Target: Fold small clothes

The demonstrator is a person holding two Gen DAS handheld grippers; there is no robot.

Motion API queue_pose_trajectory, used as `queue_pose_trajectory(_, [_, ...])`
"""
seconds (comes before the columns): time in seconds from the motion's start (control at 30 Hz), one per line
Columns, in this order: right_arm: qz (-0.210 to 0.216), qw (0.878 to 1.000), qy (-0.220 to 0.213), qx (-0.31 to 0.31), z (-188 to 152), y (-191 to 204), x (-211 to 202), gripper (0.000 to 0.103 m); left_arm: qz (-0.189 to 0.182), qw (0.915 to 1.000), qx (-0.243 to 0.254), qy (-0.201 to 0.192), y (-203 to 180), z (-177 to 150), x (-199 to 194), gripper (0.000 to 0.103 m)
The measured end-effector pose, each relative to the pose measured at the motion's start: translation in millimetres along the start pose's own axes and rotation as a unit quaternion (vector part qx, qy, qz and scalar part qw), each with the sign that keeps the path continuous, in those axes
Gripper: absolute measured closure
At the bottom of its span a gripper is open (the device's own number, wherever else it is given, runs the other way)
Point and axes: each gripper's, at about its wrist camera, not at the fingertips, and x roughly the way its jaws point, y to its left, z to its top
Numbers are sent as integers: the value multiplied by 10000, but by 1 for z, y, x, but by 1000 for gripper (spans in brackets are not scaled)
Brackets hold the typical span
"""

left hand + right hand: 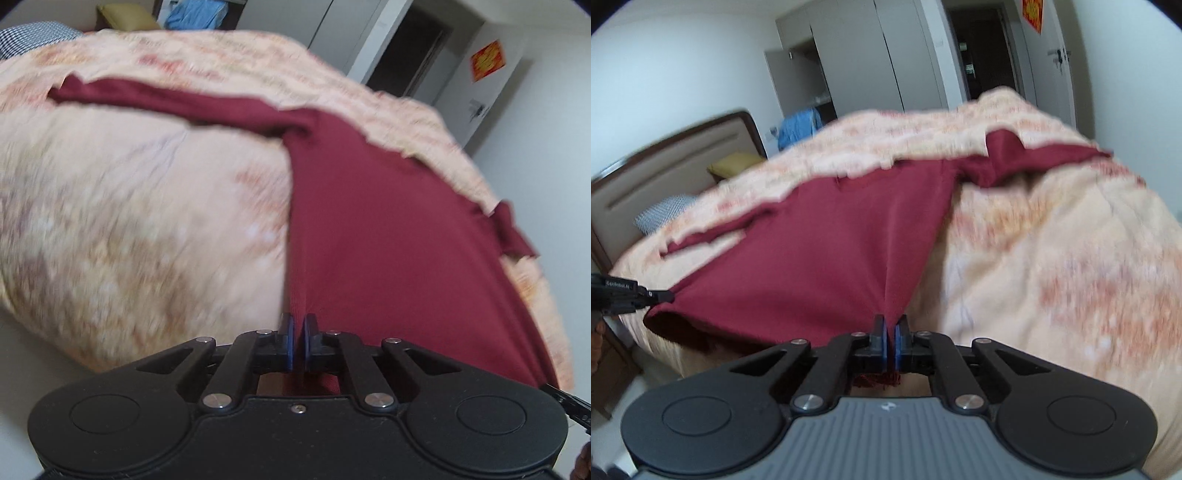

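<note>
A dark red long-sleeved top [388, 229] lies spread on a peach floral bedspread [129, 221], one sleeve stretched to the far left. My left gripper [299, 325] is shut on the near hem at the top's left corner, cloth pinched between its blue pads. In the right wrist view the same top [831, 251] fans out from my right gripper [891, 326], which is shut on the hem's other corner, with frayed red cloth bunched behind the pads. The left gripper's tip [661, 294] shows at the far left, clamped on the hem. The near hem is lifted off the bed.
A padded headboard [665, 162] with a yellow pillow [733, 164] and a checked pillow [665, 214] stands at the bed's far end. Blue clothing [798, 129] hangs by white wardrobes [879, 55]. A dark doorway [982, 48] lies beyond. The bed edge drops off near both grippers.
</note>
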Motion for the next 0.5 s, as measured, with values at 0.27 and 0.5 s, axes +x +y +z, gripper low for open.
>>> queue_pose_trajectory(0.27, [180,9989,-92,419,-15,-19,12,70,171,9993,298,-172,-20,8,-6,45])
queue_pose_trajectory(0.5, [-222,9959,-635,598,24,-75,25,21,272,9965,595,-514,-71,40,18,9])
